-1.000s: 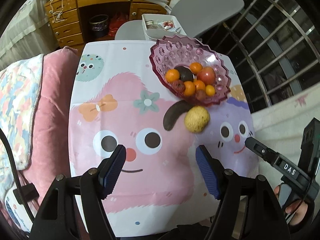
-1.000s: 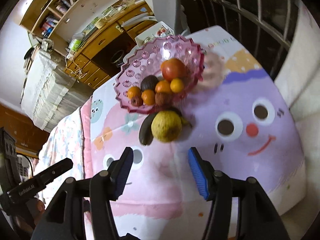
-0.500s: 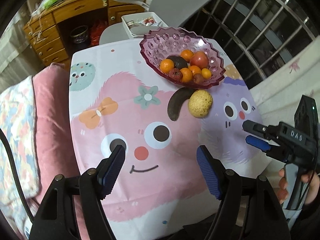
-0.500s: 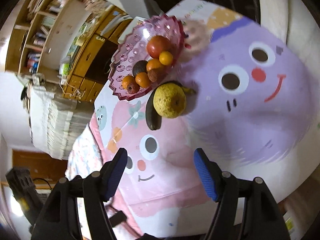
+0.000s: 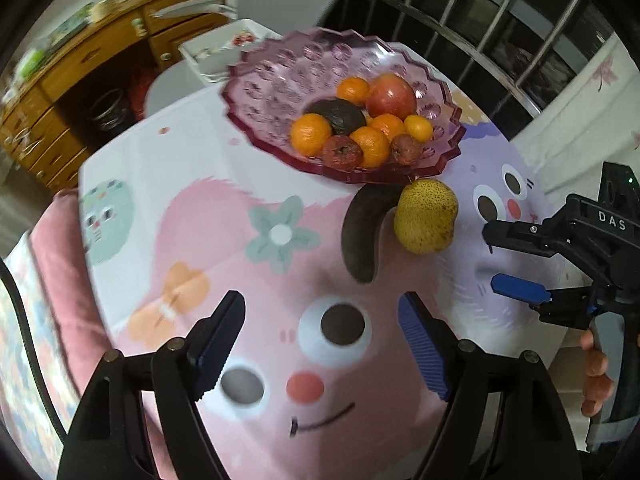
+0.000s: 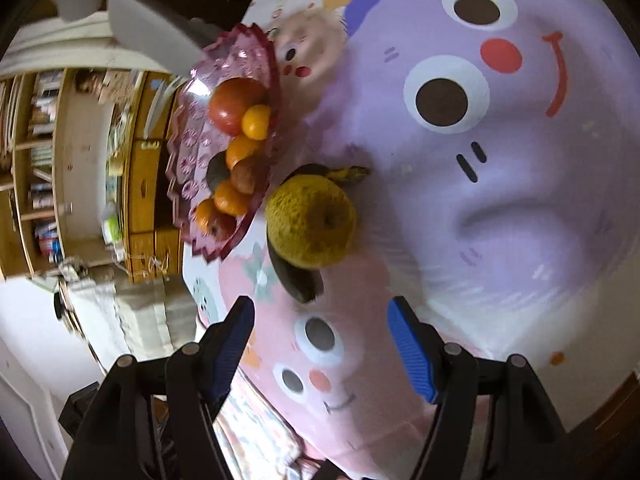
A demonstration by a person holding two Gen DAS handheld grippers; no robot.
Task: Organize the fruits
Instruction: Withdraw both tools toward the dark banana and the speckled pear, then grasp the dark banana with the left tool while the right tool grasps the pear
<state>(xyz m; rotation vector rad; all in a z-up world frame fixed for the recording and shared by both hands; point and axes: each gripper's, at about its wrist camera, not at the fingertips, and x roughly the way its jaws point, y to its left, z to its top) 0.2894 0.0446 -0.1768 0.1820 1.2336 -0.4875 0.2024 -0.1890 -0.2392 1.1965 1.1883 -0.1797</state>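
Note:
A pink glass bowl (image 5: 276, 76) (image 6: 192, 140) holds several oranges, a red apple (image 5: 391, 95) and dark fruits. On the cartoon tablecloth in front of it lie a yellow pear (image 5: 426, 216) (image 6: 311, 221) and a blackened banana (image 5: 362, 236) (image 6: 298, 280), touching each other. My left gripper (image 5: 322, 336) is open and empty, above the cloth short of the banana. My right gripper (image 6: 320, 338) is open and empty, rolled sideways, just short of the pear; it also shows in the left wrist view (image 5: 508, 260), to the right of the pear.
A wooden desk with drawers (image 5: 80, 68) and a grey chair with a white tray (image 5: 216, 50) stand beyond the table. Window bars (image 5: 500, 20) are at the far right. A pink cushion (image 5: 68, 280) lies along the table's left edge.
Both grippers have moved closer to the pear and banana. The right gripper has rolled sideways and come in over the table from the right. Both stay open.

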